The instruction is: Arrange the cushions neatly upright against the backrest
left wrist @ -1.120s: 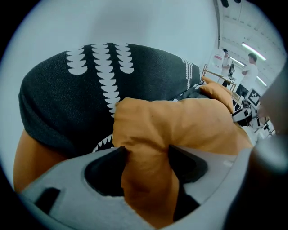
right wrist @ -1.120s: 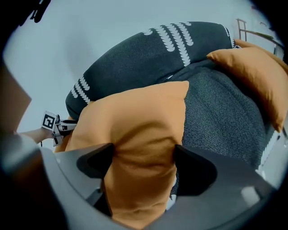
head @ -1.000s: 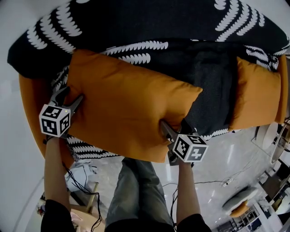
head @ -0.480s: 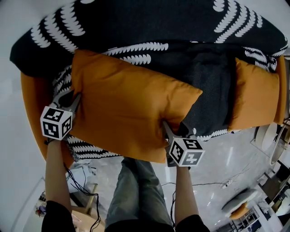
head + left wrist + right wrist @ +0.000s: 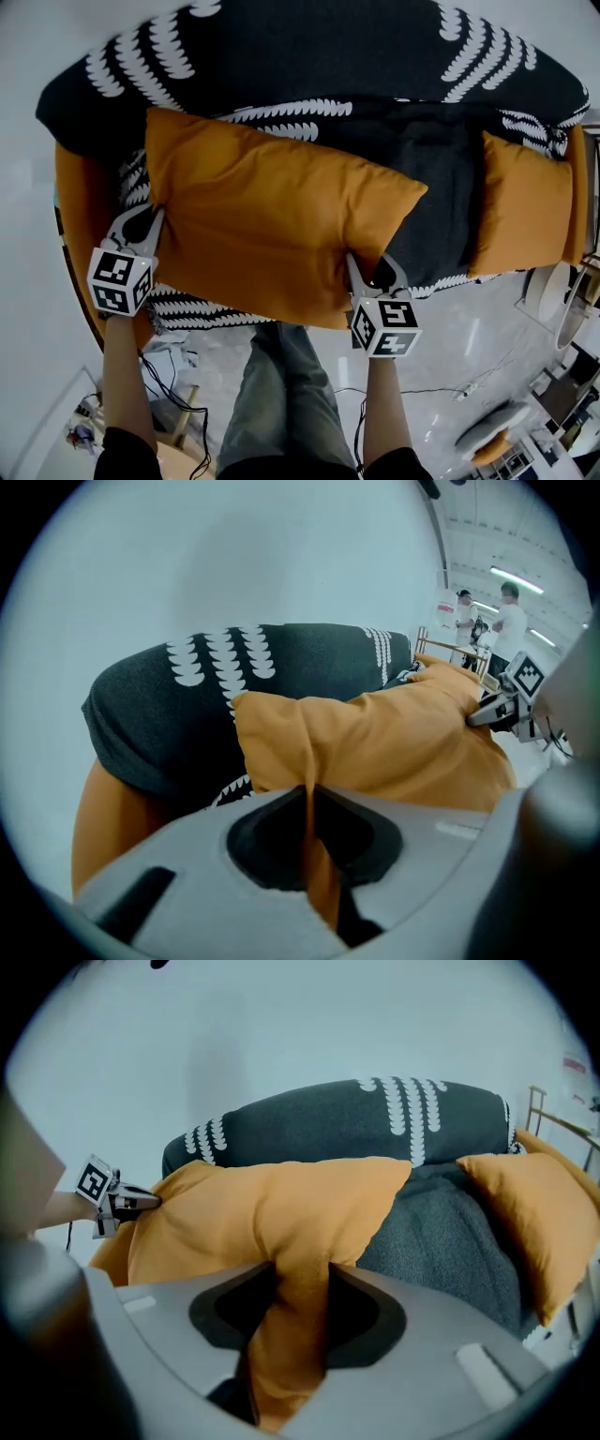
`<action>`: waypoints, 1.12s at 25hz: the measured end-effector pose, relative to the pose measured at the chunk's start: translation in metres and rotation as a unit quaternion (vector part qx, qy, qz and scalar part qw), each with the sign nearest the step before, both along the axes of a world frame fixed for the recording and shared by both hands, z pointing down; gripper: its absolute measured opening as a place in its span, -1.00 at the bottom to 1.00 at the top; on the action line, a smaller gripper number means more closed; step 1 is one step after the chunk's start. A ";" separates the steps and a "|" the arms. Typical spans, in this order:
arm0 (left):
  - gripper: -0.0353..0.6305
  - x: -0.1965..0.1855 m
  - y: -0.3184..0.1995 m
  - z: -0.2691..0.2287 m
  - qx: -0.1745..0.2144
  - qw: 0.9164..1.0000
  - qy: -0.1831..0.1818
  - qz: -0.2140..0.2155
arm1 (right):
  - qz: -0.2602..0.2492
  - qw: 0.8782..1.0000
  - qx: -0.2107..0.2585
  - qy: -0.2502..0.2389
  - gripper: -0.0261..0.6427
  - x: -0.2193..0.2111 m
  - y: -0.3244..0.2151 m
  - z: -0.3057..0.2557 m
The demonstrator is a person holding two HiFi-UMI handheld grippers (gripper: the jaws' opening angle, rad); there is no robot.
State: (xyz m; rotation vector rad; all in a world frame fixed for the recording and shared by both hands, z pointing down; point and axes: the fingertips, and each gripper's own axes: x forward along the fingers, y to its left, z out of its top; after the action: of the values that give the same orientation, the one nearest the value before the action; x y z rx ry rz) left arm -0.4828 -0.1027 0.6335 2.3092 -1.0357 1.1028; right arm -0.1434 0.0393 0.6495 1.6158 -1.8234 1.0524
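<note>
A large orange cushion (image 5: 272,234) lies slanted across the dark sofa seat (image 5: 441,178), its top left corner against the patterned backrest (image 5: 309,47). My left gripper (image 5: 150,217) is at its left edge, jaws closing, and a thin fold of fabric is pinched between them (image 5: 309,803). At the cushion's lower right corner my right gripper (image 5: 367,272) has its jaws closing too, pressed on a thicker fold (image 5: 298,1288). A second orange cushion (image 5: 520,211) leans upright at the sofa's right end.
The sofa has an orange base (image 5: 80,216) under a black throw with white leaf marks. Cables and a wooden stand (image 5: 173,412) lie on the pale floor by the person's legs. Round furniture (image 5: 553,291) stands at the right. People stand far off (image 5: 487,621).
Both grippers' jaws have come together on the large cushion's edges. Both hands have dropped slightly toward me, and the cushion has barely shifted.
</note>
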 end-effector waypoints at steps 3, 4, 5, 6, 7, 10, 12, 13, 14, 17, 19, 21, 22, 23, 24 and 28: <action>-0.83 -0.004 0.001 -0.021 0.028 0.999 0.022 -0.025 | -0.018 0.999 0.036 0.024 -0.39 0.003 -0.016 -0.022; -0.84 -0.005 0.000 -0.032 0.041 0.998 0.027 -0.031 | -0.023 0.998 0.048 0.031 -0.40 0.003 -0.021 -0.031; -0.84 -0.006 -0.002 -0.042 0.054 0.997 0.030 -0.037 | -0.028 0.997 0.059 0.037 -0.40 0.003 -0.027 -0.040; -0.84 -0.008 -0.004 -0.052 0.068 0.996 0.032 -0.043 | -0.035 0.996 0.070 0.042 -0.41 0.003 -0.034 -0.049; -0.83 -0.011 -0.007 -0.061 0.080 0.995 0.033 -0.050 | -0.042 0.995 0.081 0.047 -0.41 0.001 -0.041 -0.057; -0.83 -0.024 -0.015 -0.084 0.112 0.990 0.040 -0.075 | -0.069 0.989 0.116 0.055 -0.41 -0.006 -0.071 -0.077; -0.83 -0.035 -0.019 -0.097 0.133 0.986 0.038 -0.095 | -0.088 0.984 0.138 0.062 -0.41 -0.012 -0.096 -0.090; -0.83 -0.040 -0.022 -0.103 0.142 0.983 0.034 -0.106 | -0.098 0.982 0.149 0.067 -0.41 -0.015 -0.110 -0.096; -0.83 -0.047 -0.024 -0.107 0.151 0.981 0.031 -0.119 | -0.109 0.979 0.159 0.071 -0.41 -0.020 -0.124 -0.103; -0.83 -0.067 -0.030 -0.118 0.166 0.973 0.032 -0.155 | -0.141 0.969 0.186 0.081 -0.41 -0.038 -0.160 -0.120; -0.83 -0.079 -0.035 -0.123 0.177 0.967 0.039 -0.179 | -0.164 0.961 0.206 0.085 -0.41 -0.050 -0.183 -0.130; -0.83 -0.091 -0.039 -0.124 0.192 0.960 0.037 -0.198 | -0.186 0.953 0.224 0.088 -0.41 -0.063 -0.204 -0.133; -0.83 -0.096 -0.043 -0.122 0.199 0.958 0.034 -0.205 | -0.195 0.949 0.233 0.090 -0.41 -0.068 -0.215 -0.132; -0.83 -0.101 -0.048 -0.119 0.204 0.955 0.034 -0.211 | -0.202 0.945 0.241 0.093 -0.41 -0.073 -0.225 -0.130; -0.83 -0.105 -0.053 -0.115 0.209 0.953 0.036 -0.215 | -0.207 0.941 0.249 0.096 -0.41 -0.078 -0.235 -0.128; -0.83 -0.112 -0.071 -0.104 0.222 0.951 0.034 -0.213 | -0.208 0.929 0.286 0.109 -0.41 -0.086 -0.260 -0.125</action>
State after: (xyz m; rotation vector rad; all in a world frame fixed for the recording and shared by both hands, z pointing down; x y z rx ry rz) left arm -0.5948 -0.1740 0.5296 2.2485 -1.7980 0.6628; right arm -0.2296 -0.2210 0.5242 1.4519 -2.2980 0.1451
